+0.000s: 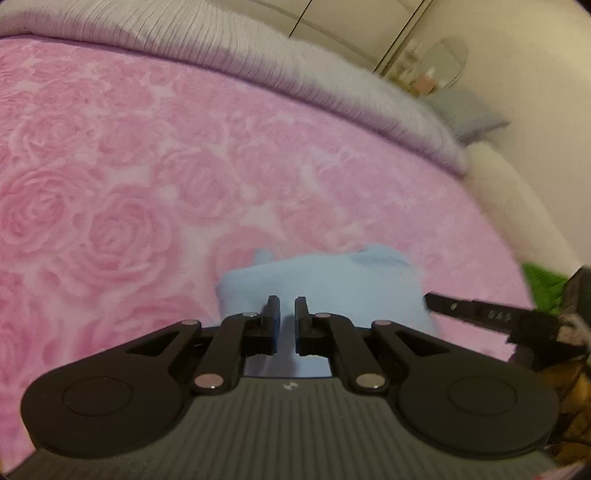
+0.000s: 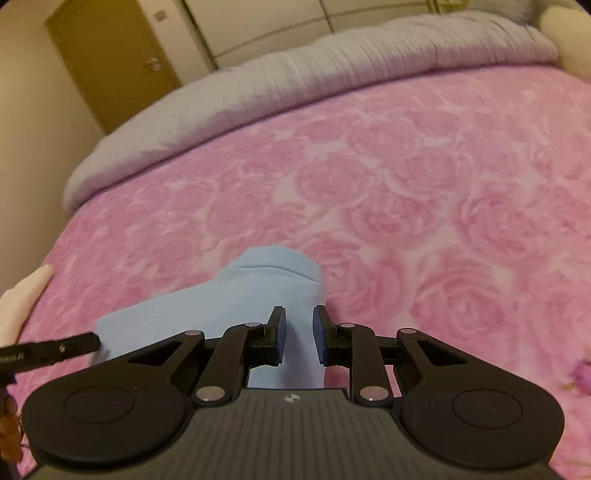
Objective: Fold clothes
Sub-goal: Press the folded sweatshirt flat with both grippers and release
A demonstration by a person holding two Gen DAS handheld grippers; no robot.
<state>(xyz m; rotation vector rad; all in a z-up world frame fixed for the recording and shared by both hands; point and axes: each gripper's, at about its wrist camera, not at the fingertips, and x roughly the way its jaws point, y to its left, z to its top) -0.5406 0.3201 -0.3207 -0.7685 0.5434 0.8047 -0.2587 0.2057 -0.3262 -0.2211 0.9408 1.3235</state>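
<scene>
A light blue garment [image 1: 325, 280] hangs bunched over the pink rose-patterned blanket [image 1: 147, 166]. My left gripper [image 1: 286, 301] is shut on its near edge, with cloth filling the narrow slot between the fingers. In the right wrist view the same garment [image 2: 221, 295], its ribbed hem facing away, passes between the blue pads of my right gripper [image 2: 299, 310], which is shut on a thicker fold. Each view catches the other gripper's finger at its side: the right gripper's finger [image 1: 480, 314], and the left gripper's finger [image 2: 55, 349] at the cloth's left corner.
The pink blanket [image 2: 406, 184] covers the bed, with a grey ribbed duvet [image 1: 221, 44] [image 2: 295, 74] bunched along its far side. A blue-grey pillow [image 1: 465, 110] lies at the far corner. A brown door [image 2: 110, 62] and pale wardrobe doors [image 1: 351, 22] stand behind. Something green [image 1: 543, 284] lies off the bed's edge.
</scene>
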